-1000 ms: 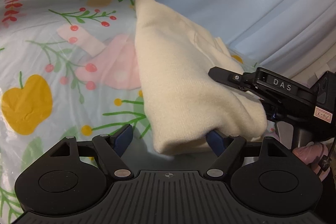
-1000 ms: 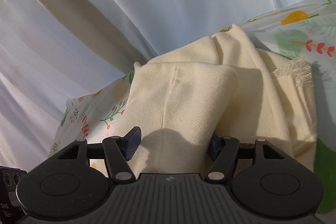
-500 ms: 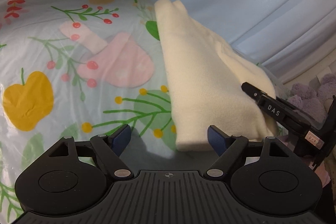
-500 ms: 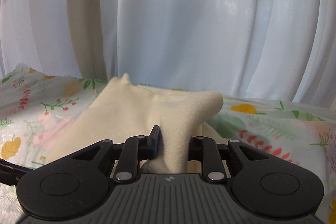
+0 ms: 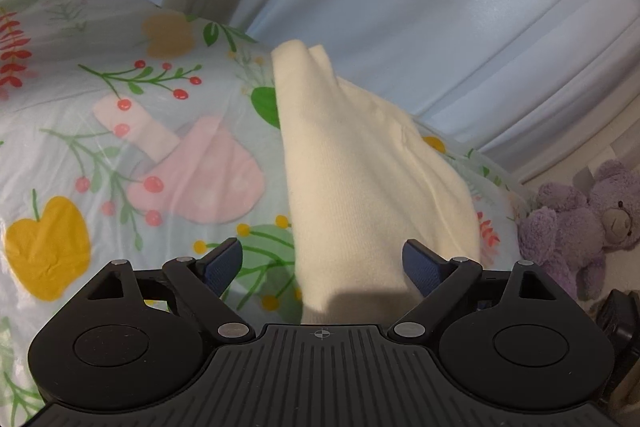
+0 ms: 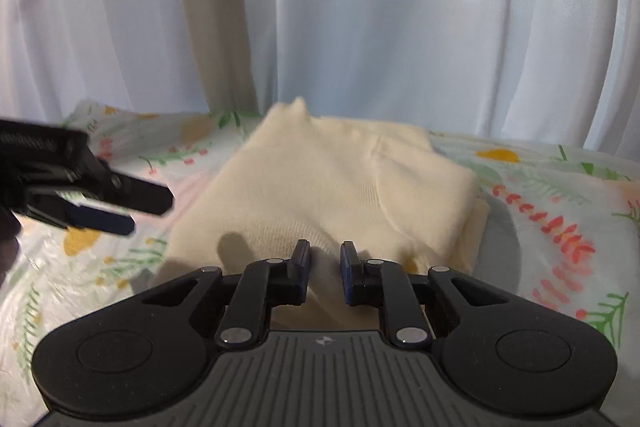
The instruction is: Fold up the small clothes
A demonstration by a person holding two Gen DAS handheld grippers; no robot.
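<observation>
A cream knit garment (image 5: 368, 179) lies folded on the floral tablecloth (image 5: 120, 131); it also shows in the right wrist view (image 6: 320, 183). My left gripper (image 5: 322, 261) is open, its blue pads wide apart, with the garment's near edge between them and untouched. It shows from the side in the right wrist view (image 6: 116, 211), at the garment's left. My right gripper (image 6: 324, 261) has its jaws nearly shut around a small fold at the garment's near edge.
White curtains (image 6: 360, 27) hang behind the table. A purple teddy bear (image 5: 580, 223) sits off the table's right side in the left wrist view. The floral cloth (image 6: 540, 195) spreads on both sides of the garment.
The garment was held up draped, then laid flat and folded. My right gripper closed on its near edge and has slackened slightly. My left gripper stayed open and drew back to the left.
</observation>
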